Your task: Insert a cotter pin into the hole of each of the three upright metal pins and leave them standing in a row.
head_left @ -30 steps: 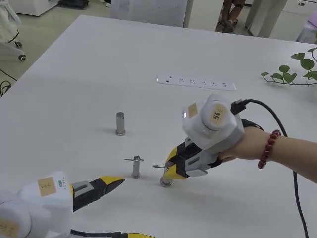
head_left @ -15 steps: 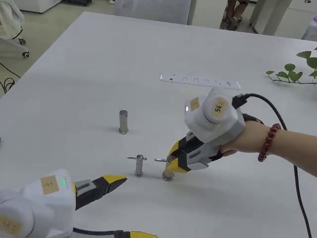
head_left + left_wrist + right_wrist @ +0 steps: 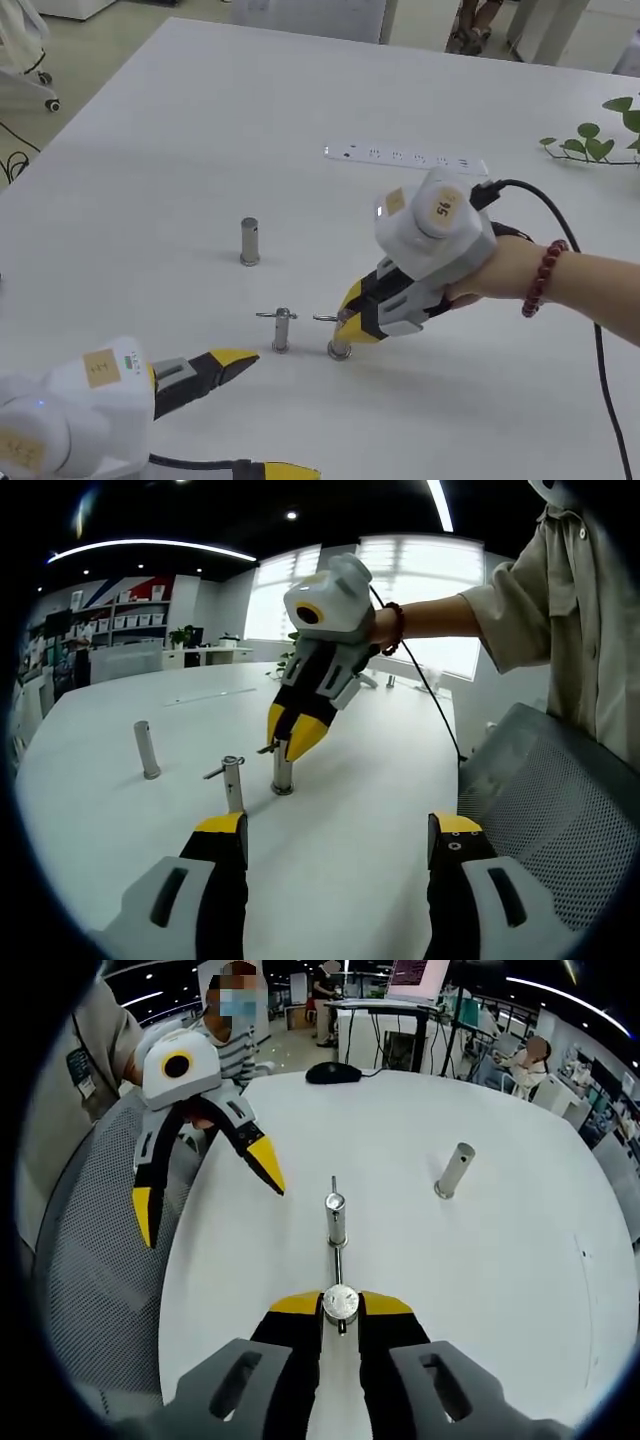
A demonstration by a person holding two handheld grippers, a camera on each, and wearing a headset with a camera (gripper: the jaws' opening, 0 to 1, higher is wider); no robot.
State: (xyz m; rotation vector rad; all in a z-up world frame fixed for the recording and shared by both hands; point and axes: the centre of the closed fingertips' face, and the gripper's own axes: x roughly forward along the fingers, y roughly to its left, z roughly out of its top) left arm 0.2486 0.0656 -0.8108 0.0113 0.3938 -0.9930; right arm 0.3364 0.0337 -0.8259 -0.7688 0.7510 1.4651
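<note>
My left hand-held gripper sits at the lower left of the head view with its yellow-tipped jaws spread wide and nothing between them. Just beyond it, at the lower centre, my right hand-held gripper has its jaws drawn in against the top of the nearest metal pin, which stands upright on the white surface with a cotter pin sticking out to its left. Just left of it stands the middle metal pin, a second cotter pin through its top. The far metal pin stands apart, up and to the left, bare. A power strip lies further up, and a plant shows at the upper right
</note>
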